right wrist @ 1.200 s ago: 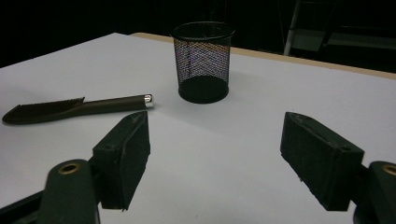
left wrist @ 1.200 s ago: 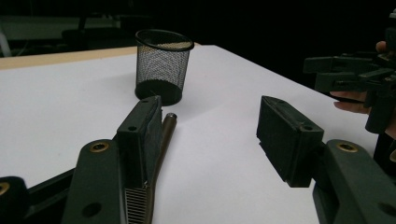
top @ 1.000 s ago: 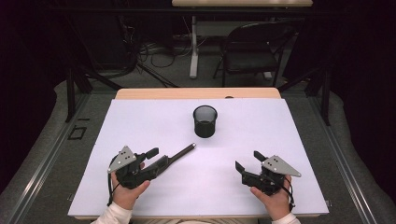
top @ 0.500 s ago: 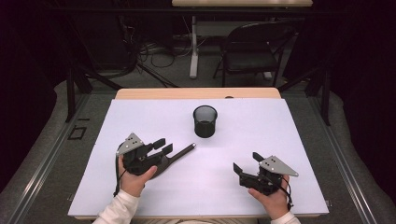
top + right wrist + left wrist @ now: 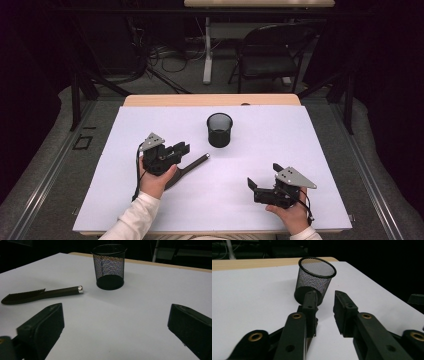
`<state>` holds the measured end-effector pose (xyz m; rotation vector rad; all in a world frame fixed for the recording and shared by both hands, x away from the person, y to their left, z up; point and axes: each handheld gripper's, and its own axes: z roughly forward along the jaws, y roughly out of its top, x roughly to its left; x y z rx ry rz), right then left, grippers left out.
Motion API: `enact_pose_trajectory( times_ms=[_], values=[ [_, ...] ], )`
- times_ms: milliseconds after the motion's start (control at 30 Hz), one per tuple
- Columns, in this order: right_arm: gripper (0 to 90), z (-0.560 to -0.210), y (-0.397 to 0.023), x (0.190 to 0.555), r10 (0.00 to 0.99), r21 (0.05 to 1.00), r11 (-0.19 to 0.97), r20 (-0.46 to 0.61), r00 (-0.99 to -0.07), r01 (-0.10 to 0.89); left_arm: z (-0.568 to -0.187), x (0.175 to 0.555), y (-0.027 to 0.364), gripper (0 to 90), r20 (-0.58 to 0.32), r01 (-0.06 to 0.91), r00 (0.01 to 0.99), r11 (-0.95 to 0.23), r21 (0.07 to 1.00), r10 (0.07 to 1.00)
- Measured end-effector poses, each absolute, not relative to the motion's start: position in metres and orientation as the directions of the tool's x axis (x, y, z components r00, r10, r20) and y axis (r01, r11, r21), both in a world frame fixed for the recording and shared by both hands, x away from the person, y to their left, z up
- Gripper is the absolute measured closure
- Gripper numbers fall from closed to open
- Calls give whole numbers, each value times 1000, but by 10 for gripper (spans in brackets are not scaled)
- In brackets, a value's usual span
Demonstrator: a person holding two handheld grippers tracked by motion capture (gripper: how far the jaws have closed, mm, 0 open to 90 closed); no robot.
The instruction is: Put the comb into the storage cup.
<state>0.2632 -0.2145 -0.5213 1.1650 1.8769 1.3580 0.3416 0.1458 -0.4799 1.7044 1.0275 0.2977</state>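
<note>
Your left gripper [image 5: 184, 148] hovers just above the table with its jaws pointing toward 2 o'clock. They have just been closing and now stand a narrow gap apart. In the left gripper view [image 5: 324, 300] only bare white table shows between the pads, so nothing is gripped yet. Your right gripper [image 5: 265, 175] sits low at 4 o'clock from the left one, jaws spread wide and empty, with open table between them in its own view [image 5: 115, 322].

The comb [image 5: 192, 165] lies flat on the table [image 5: 310, 150], just beside and partly under your left gripper. Its long axis runs from 8 o'clock to 2 o'clock. The toothed end [image 5: 23, 295] is nearest your left hand, and the silver-capped handle tip [image 5: 206, 156] points up toward the mesh cup [image 5: 220, 130], which stands upright a little beyond it at 1 o'clock.

Expect the comb to be light, stiff and smooth plastic. It should lift easily, but it lies low, so the pads may skid over it. Take it across the plain handle, short of the teeth. There the sides look even, and the teeth would give a poor, springy grip. The mesh cup looks light too, so a bump from the handle could tip it or push it away.
</note>
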Motion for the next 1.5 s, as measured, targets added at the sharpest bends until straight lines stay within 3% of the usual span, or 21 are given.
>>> enact_pose_trajectory(
  times_ms=[367, 700, 900, 1500],
  values=[
    [0, -521, -213, 263, 876, 926, 143, 46, -481, 349, -496, 362, 129, 897, -288, 557, 549, -87, 826, 785],
    [0, -522, -212, 263, 872, 923, 144, 52, -487, 357, -511, 378, 120, 900, -343, 632, 501, -65, 772, 795],
    [0, -521, -212, 263, 873, 918, 148, 54, -484, 369, -525, 394, 115, 900, -405, 709, 424, -19, 705, 811],
    [0, -522, -210, 263, 870, 908, 161, 55, -490, 387, -544, 407, 100, 900, -379, 752, 369, -33, 658, 849]
  ],
)
